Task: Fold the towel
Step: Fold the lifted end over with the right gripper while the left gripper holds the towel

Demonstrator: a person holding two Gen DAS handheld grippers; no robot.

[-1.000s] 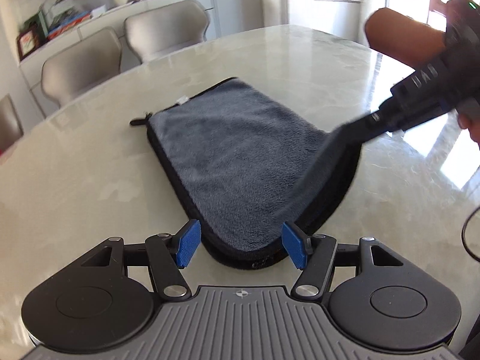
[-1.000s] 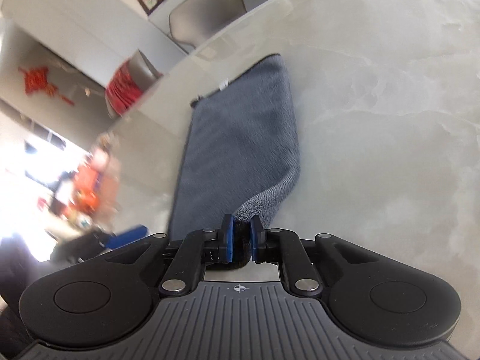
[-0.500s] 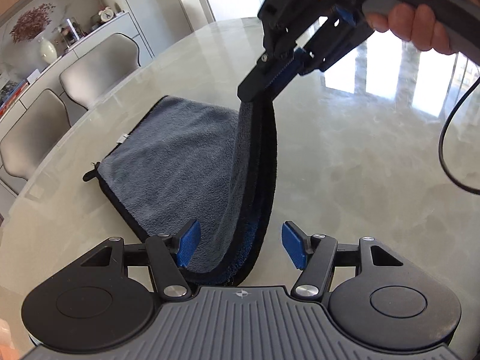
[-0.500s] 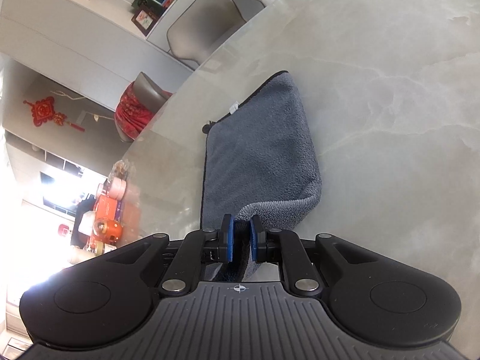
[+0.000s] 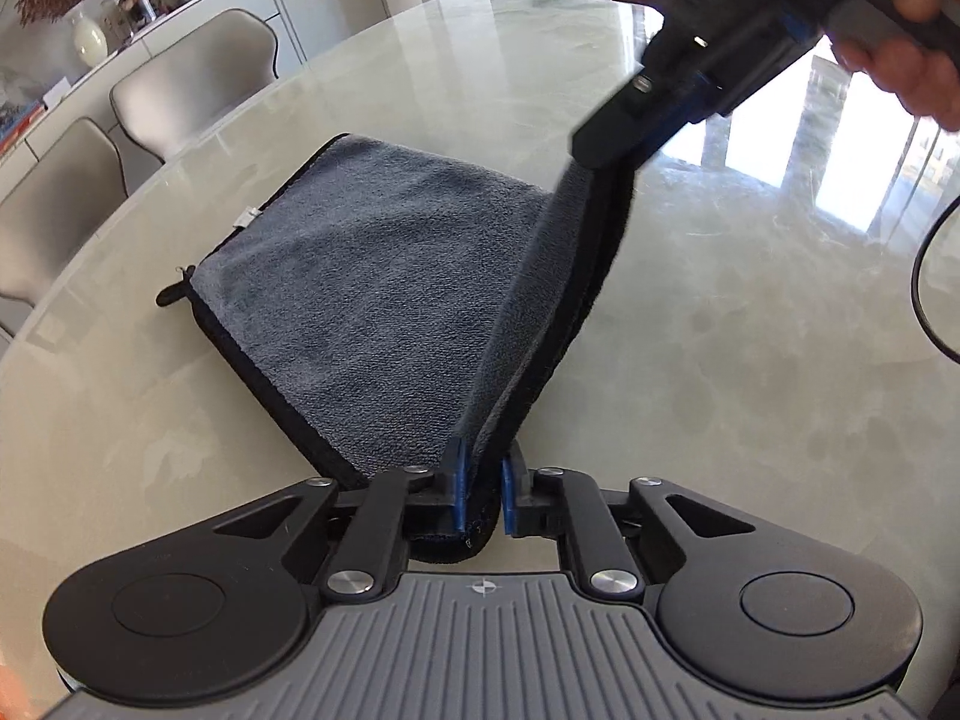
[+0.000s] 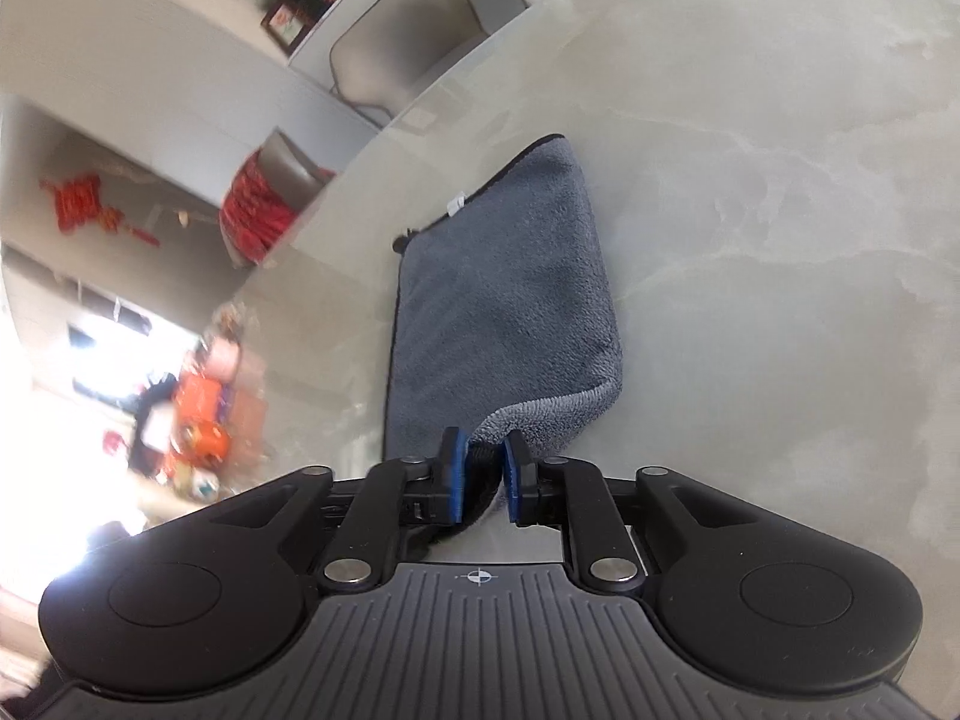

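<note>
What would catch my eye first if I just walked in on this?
A grey towel on the marble table, one edge lifted into a ridge between two hand-held grippers. The left gripper is closing on the near corner; the right gripper, at the far end, is opening with cloth between its pads.

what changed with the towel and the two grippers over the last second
The left gripper went from wide open to closing its fingers on the towel at the near corner. The right gripper lifted the towel's right edge off the table and is now opening, towel still between its fingers. The towel's far half stayed flat.
</note>
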